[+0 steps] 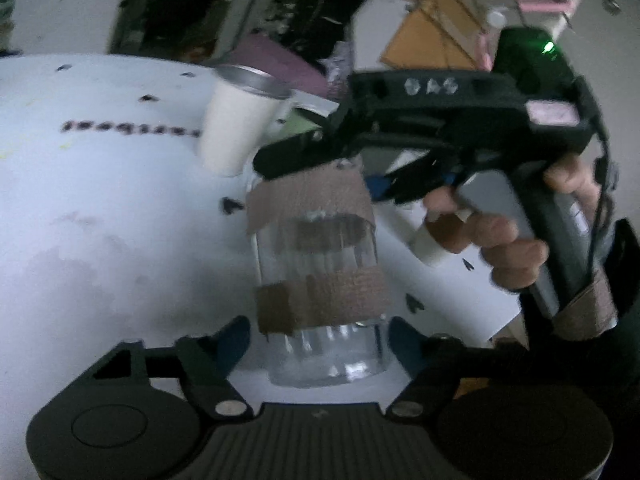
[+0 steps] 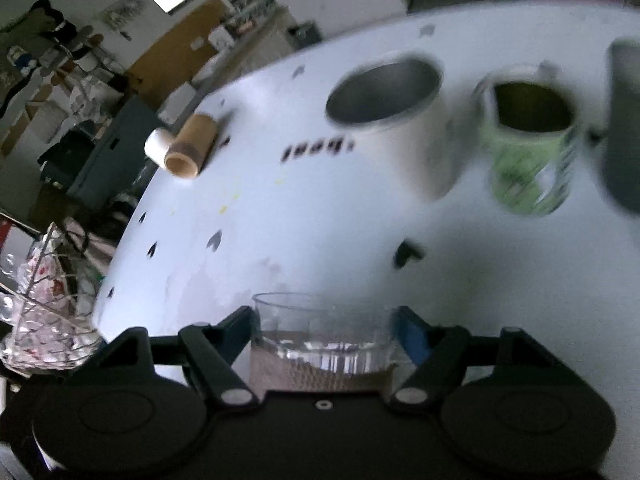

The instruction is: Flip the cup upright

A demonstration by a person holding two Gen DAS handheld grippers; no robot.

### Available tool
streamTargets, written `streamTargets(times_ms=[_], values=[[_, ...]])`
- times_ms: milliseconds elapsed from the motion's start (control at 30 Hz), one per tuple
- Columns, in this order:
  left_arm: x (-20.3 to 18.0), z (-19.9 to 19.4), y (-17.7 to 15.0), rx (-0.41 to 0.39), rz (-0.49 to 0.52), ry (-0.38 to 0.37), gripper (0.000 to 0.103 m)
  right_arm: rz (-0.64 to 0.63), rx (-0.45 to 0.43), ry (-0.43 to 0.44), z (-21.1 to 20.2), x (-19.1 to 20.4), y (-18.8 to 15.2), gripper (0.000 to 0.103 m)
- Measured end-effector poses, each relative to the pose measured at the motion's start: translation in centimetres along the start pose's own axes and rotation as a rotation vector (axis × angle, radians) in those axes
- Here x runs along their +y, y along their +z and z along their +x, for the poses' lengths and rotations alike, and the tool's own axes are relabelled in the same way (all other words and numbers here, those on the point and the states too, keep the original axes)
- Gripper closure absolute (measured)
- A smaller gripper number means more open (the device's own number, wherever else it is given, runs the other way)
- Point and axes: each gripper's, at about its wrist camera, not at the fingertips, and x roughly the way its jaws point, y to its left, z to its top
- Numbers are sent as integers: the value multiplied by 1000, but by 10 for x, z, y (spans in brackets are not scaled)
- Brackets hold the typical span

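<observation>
A clear ribbed glass cup (image 1: pixel 320 272) with two bands of brown tape stands between the two grippers. In the left wrist view my left gripper (image 1: pixel 318 340) is open, its blue pads a little off each side of the cup's lower part. My right gripper (image 1: pixel 344 176) comes in from the right and grips the cup's taped top. In the right wrist view the cup (image 2: pixel 320 344) sits between the right fingers (image 2: pixel 410 336), rim pointing forward, and my right gripper (image 2: pixel 322 336) is shut on it.
A white table (image 2: pixel 300 216) carries a white cup with a metal inside (image 2: pixel 392 120), a green patterned mug (image 2: pixel 532 140), a dark cup at the right edge (image 2: pixel 624 128) and tape rolls (image 2: pixel 188 148) at the far left edge. A wire basket (image 2: pixel 44 312) is off the table.
</observation>
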Motion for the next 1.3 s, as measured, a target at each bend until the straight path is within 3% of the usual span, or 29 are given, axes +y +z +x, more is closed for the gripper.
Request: streamTargets(times_ms=[433, 667, 867, 933, 967, 1033, 1300], values=[[-66, 97, 18, -95, 355, 140, 38, -213, -179, -293, -73, -9, -7, 26], [-79, 137, 30, -108, 327, 103, 40, -247, -212, -419, -84, -28, -6, 26], [-84, 154, 32, -116, 299, 99, 40, -222, -244, -435, -84, -45, -4, 25], [-82, 153, 33, -110, 293, 96, 39, -210, -250, -423, -85, -48, -4, 20], [-81, 151, 34, -105, 290, 99, 37, -206, -251, -422, -86, -49, -5, 18], [-79, 144, 34, -117, 283, 108, 23, -199, -262, -415, -88, -50, -8, 17], [-82, 103, 36, -146, 291, 126, 13, -173, -385, -382, -112, -42, -25, 16]])
